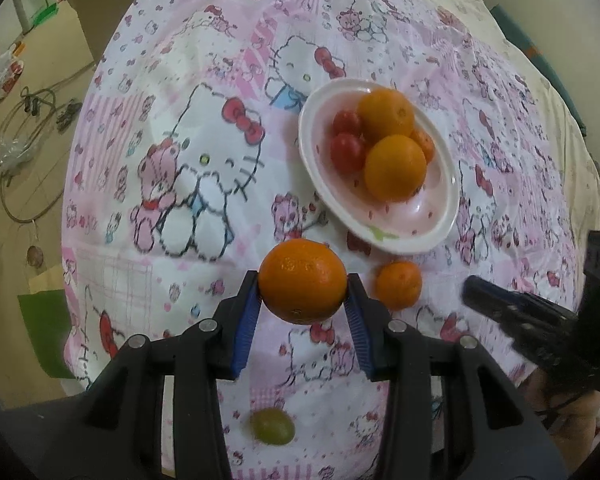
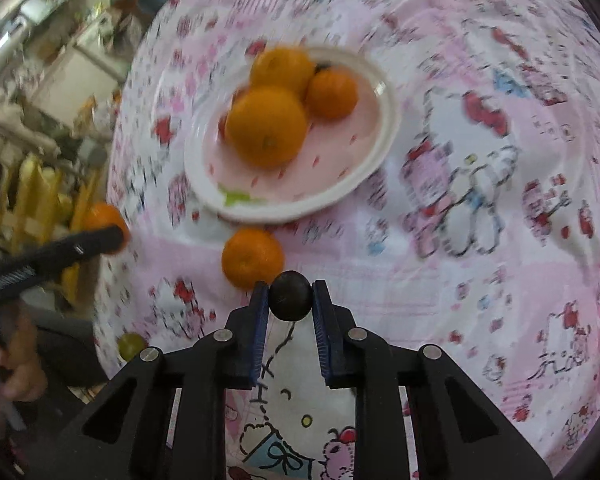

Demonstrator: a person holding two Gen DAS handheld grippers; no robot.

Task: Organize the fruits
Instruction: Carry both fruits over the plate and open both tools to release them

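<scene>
We hold orange [image 1: 302, 281] clamped in left gripper [image 1: 302, 300], above cloth, short of plate [image 1: 384, 236]. Right gripper [image 2: 291, 298] pinches dark fruit [image 2: 291, 297]. Both likely plate-bound; mandarin [image 1: 398, 285], grape [image 1: 272, 426] remain loose.

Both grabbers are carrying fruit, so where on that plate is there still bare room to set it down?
The plate is bare along its near side, in front of the two oranges. Its far half is crowded: oranges, two tomatoes and a mandarin packed together. Off the plate, the cloth is open to its left; the near rim is bordered by a loose mandarin.
</scene>
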